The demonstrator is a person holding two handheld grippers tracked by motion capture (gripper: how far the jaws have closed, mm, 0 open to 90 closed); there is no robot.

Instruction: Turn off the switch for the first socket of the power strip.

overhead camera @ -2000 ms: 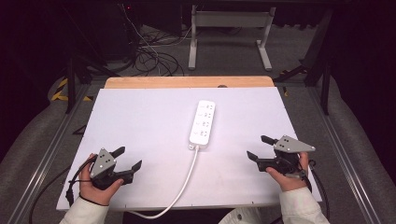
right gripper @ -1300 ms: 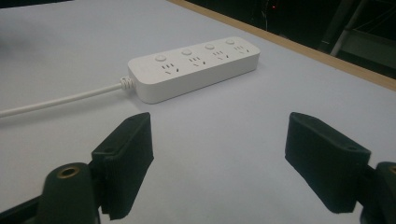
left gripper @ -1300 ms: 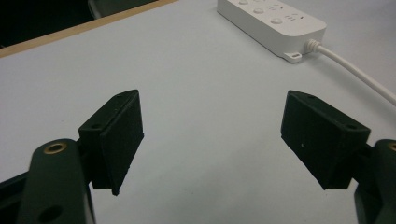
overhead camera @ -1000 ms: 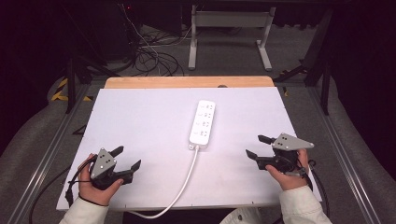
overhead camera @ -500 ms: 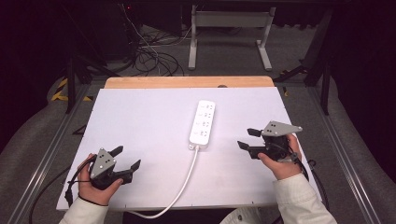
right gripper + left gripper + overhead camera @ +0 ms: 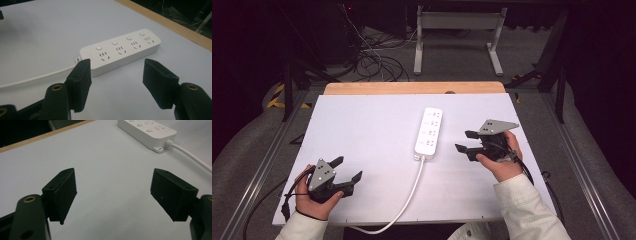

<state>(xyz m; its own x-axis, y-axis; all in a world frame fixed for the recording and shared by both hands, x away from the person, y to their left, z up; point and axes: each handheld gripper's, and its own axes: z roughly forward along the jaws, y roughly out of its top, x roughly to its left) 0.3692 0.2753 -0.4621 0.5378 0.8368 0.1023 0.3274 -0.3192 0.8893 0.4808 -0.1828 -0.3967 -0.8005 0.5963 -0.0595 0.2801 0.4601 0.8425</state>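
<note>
one white power strip lies near the middle of the table, a little to the right. it is a long, flat plastic bar with round corners and a smooth, shiny top. four round buttons run in a row along one side, and next to each button is a set of small dark slots. at its near end sits a small tab, and from there a thick white cord curves down to the front edge of the table and off it.

the right gripper is just beside the near end of the power strip, on its right, and points at it. it does not touch it. its two black jaws have just been closing a little, but they are spread apart with only air between them. in the right gripper view the strip lies past the tips, with its near end by one jaw. the fingers are flat black blocks with a dull, rubbery look.

the left gripper rests low at the front left corner, well apart from the strip. its jaws are wide apart too and pinch nothing.

the table top is flat, plain and pale, with a strip of light wood along its far edge.
</note>
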